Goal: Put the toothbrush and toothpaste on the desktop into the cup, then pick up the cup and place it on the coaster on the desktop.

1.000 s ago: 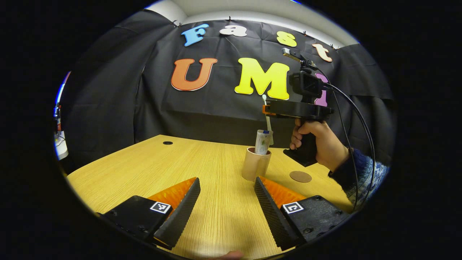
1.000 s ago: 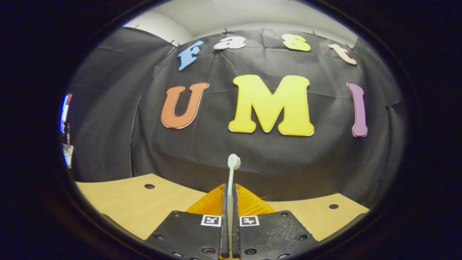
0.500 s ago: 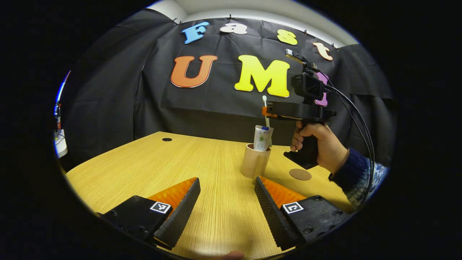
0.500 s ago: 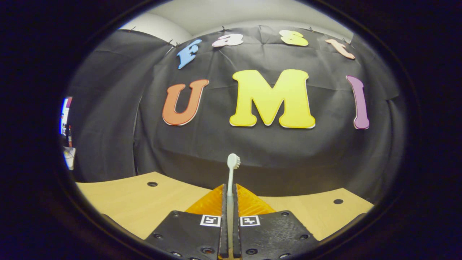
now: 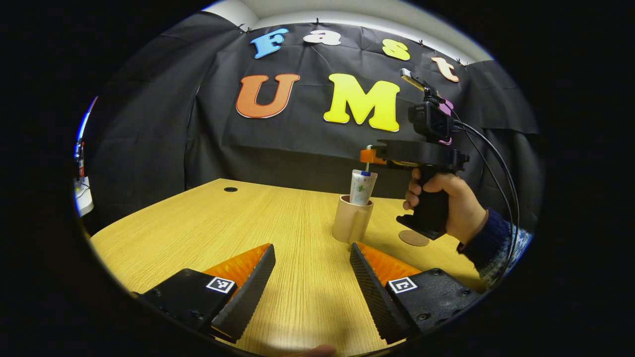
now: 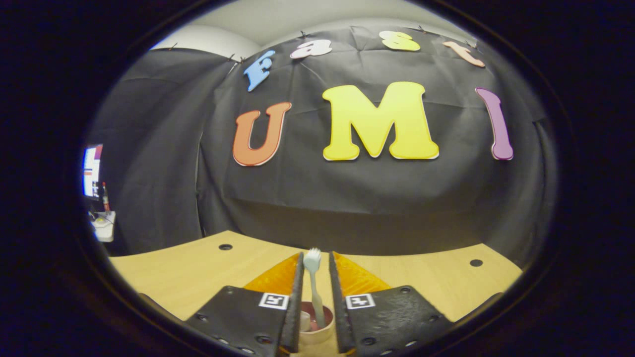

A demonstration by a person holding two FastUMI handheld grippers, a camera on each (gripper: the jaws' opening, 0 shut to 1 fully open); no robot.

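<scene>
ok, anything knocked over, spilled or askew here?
Nothing stands out. The cup stands upright on the desk, toothpaste and toothbrush inside it. The coaster lies flat beside it.

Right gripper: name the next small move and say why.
Probably lift the right gripper straight up and clear of the cup. Its fingers stand apart on either side of the toothbrush, whose lower end sits in the cup beside the toothpaste. The cup is not yet on the coaster.
</scene>
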